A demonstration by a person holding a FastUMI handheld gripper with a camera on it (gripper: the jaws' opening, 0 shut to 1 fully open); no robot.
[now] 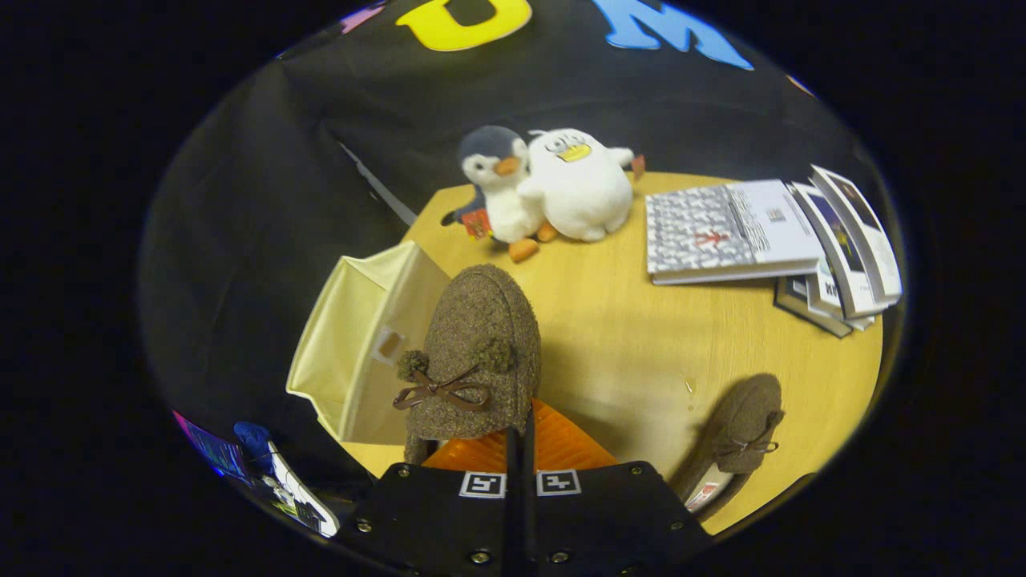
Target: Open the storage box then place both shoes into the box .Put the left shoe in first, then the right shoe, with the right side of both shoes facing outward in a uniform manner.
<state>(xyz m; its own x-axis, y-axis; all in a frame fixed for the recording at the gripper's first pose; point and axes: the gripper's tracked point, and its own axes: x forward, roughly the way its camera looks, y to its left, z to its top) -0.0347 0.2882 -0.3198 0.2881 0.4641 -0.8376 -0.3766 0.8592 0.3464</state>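
My gripper (519, 429) is shut on the rear rim of a brown woolly shoe (481, 336) with a bow and pompoms. The shoe hangs just ahead of the fingers, toe pointing away, above the wooden table (625, 320). Its left side overlaps the cream fabric storage box (361, 344), which stands at the table's left edge. I cannot tell how the box's opening faces. The second brown shoe (741, 429) lies on the table to the right of the fingers, toe pointing away.
Two plush penguins, one grey-headed (501, 180) and one white (577, 184), sit at the table's far edge beyond the held shoe. A flat book (721, 228) and a fanned stack of books (842, 240) lie at the far right.
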